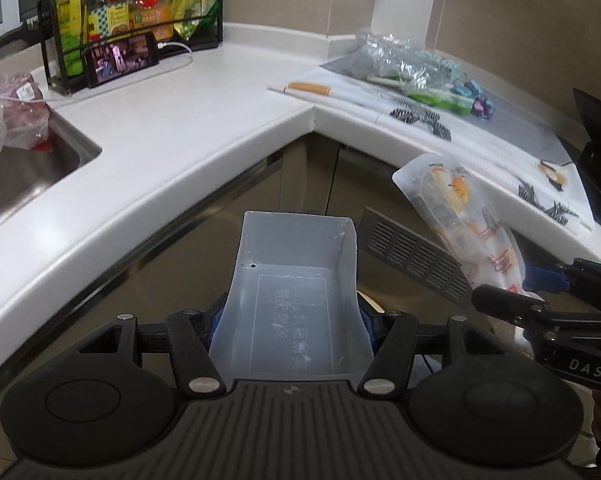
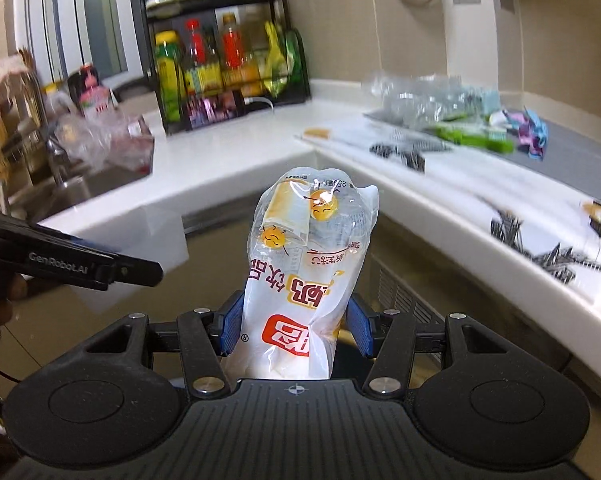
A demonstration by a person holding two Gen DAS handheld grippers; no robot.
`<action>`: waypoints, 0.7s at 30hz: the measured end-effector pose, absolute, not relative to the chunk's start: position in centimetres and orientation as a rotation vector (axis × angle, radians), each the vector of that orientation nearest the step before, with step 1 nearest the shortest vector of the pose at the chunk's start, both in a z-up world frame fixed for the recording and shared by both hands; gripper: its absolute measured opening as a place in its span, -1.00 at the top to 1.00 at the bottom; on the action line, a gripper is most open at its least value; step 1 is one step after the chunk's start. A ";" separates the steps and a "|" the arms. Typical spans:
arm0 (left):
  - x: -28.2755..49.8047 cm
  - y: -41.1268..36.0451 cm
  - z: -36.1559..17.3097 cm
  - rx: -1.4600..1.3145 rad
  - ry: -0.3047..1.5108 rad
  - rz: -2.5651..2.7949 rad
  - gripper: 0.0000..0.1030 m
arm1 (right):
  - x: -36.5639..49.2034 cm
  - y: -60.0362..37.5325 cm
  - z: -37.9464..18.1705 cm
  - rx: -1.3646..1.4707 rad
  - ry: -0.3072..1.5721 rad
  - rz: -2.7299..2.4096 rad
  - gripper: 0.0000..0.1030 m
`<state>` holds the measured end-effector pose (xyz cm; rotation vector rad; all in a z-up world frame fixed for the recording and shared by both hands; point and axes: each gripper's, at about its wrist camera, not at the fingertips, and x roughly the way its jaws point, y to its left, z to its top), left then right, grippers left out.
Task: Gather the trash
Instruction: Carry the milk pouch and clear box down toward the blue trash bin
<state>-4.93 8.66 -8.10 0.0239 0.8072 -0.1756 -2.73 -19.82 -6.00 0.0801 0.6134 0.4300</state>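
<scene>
- Left wrist view: the left gripper (image 1: 290,320) has its blue pads pressed on both sides of a clear bin (image 1: 290,304). The bin is open at the top and looks empty.
- The bin hangs in the air, out in front of the white counter (image 1: 172,136), not on it.
- On the right, the right gripper (image 1: 540,292) comes in holding a pouch (image 1: 464,216). The pouch is just beside the bin, a bit higher and to its right.
- Far right on the counter lie more bits: wrappers (image 1: 400,60), a green brush (image 1: 440,98) and black scraps (image 1: 420,116). They are well apart from the bin.
- Right wrist view: the right gripper (image 2: 296,332) is closed about halfway, with its pads squeezing the low part of the pouch (image 2: 304,264). The pouch stands up tall and looks soft and floppy.
- On the left, the left gripper (image 2: 112,268) holds the bin (image 2: 156,236), which shows blurry.
- To do this step well, I think the pouch should go right over the open top first.
- Keep the bin level and steady.
- Only then let go, so the floppy top does not catch on the rim and tip out.
</scene>
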 end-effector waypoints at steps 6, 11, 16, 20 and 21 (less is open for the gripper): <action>-5.0 8.4 -8.8 0.023 0.820 -0.181 -0.26 | -2.7 -19.3 -6.6 0.059 0.634 0.426 -0.10; -5.0 8.0 -9.1 0.024 0.822 -0.185 -0.26 | -2.6 -19.2 -6.9 0.052 0.648 0.428 -0.10; -4.8 7.7 -9.3 0.023 0.830 -0.176 -0.26 | -2.5 -19.0 -7.2 0.050 0.660 0.431 -0.10; -4.6 7.7 -9.5 0.021 0.839 -0.172 -0.26 | -2.5 -18.9 -7.3 0.047 0.664 0.433 -0.10; -4.6 7.7 -9.5 0.023 0.839 -0.170 -0.26 | -2.4 -18.9 -7.3 0.047 0.665 0.433 -0.11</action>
